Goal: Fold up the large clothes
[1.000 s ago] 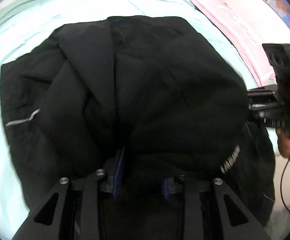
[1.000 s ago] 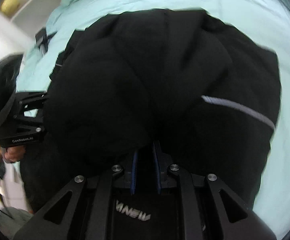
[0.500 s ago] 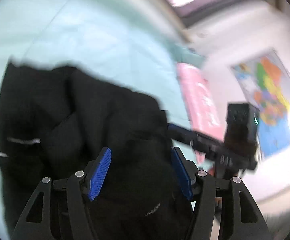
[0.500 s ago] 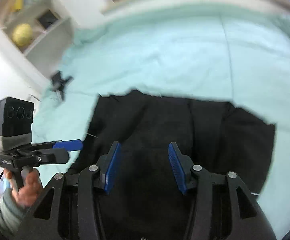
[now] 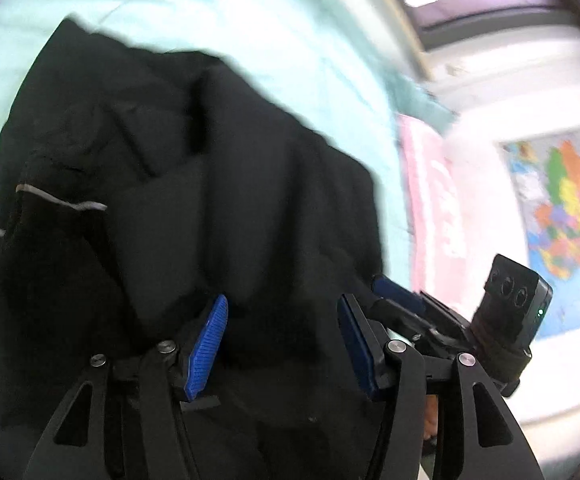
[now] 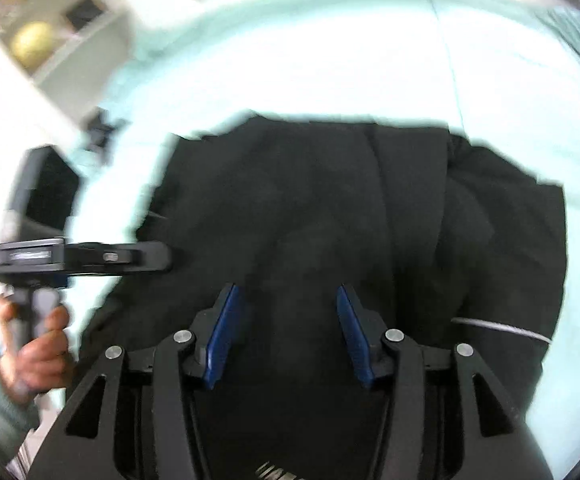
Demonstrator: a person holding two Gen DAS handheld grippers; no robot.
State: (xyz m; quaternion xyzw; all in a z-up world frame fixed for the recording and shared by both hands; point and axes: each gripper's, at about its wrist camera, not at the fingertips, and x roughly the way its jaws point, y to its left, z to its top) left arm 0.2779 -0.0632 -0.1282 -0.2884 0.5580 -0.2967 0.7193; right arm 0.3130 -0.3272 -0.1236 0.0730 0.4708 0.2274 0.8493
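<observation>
A large black jacket (image 5: 193, 208) lies folded in a thick pile on the mint-green bed (image 5: 249, 12); it also fills the right wrist view (image 6: 330, 208). A thin grey stripe (image 5: 61, 202) shows on its left part. My left gripper (image 5: 281, 336) is open and empty, just above the near edge of the jacket. My right gripper (image 6: 285, 332) is open and empty over the jacket's near part. The right gripper shows at the lower right of the left wrist view (image 5: 398, 292), and the left gripper shows at the left of the right wrist view (image 6: 157, 256).
A pink cloth (image 5: 434, 200) lies on the bed's right side. A coloured map (image 5: 558, 216) hangs on the wall behind. A white shelf with a yellow ball (image 6: 33, 40) stands at the far left. The bed sheet (image 6: 330, 60) spreads beyond the jacket.
Both grippers let go of the black jacket and opened, then drew back and lifted. The jacket now rests folded on the bed.
</observation>
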